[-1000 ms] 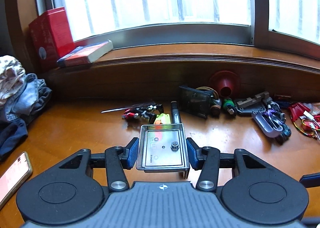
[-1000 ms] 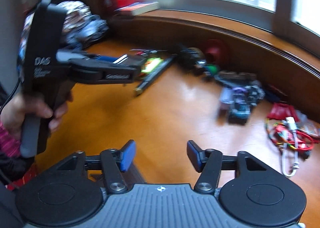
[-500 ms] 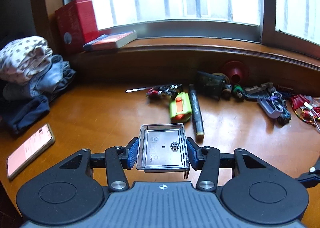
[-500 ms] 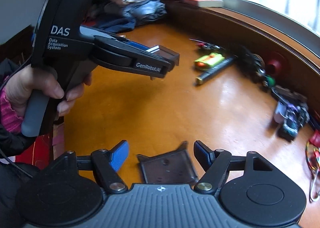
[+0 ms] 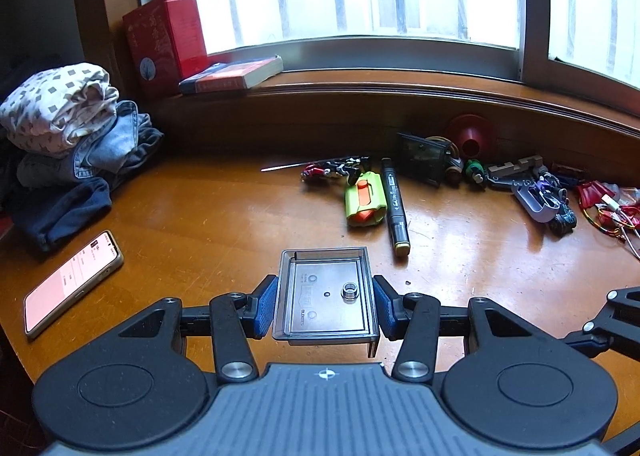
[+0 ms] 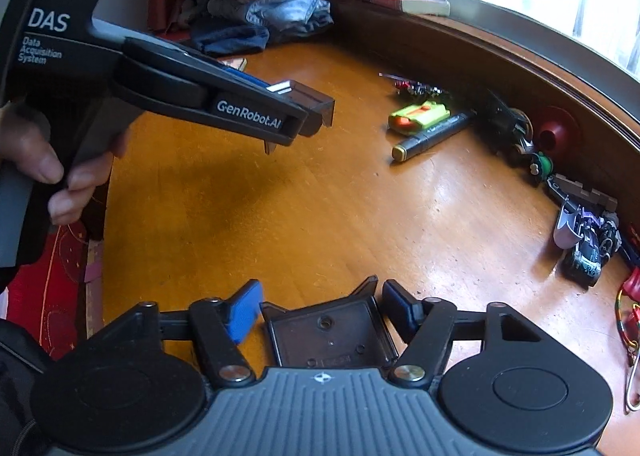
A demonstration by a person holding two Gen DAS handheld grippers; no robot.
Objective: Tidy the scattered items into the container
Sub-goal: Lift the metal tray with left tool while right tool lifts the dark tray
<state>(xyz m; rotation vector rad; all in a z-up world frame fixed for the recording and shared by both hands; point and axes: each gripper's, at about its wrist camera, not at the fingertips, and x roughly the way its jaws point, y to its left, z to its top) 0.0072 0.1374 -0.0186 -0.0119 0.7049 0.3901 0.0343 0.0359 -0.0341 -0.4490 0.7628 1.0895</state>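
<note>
Two grippers show up. Left gripper (image 5: 325, 306) has its blue pads (image 5: 265, 306) pressed on both sides of a small see-through plastic tray (image 5: 326, 296), held up in the air over the shiny orange-brown wooden table (image 5: 208, 216); a tiny metal ring (image 5: 349, 290) sits inside the tray. From the right wrist cam, that same tray (image 6: 310, 98) pokes out past the left gripper's black fingers, w/ a bare hand (image 6: 60, 176) around the handle. Right gripper (image 6: 320, 310) has its jaws spread wide, not pinching anything; a dark square plastic lid (image 6: 330, 332) lies on the table between them, v. close to the right pad, can't tell if touching. Farther back near the wall lie the messy bits: a green and orange toy block (image 5: 363, 200), a black marker pen w/ a gold end (image 5: 395, 206) just beside it, and a grey and purple toy pile (image 5: 544, 196). Left side has a phone w/ a pink screen (image 5: 72, 282) & a stack of folded clothes (image 5: 68, 128).
</note>
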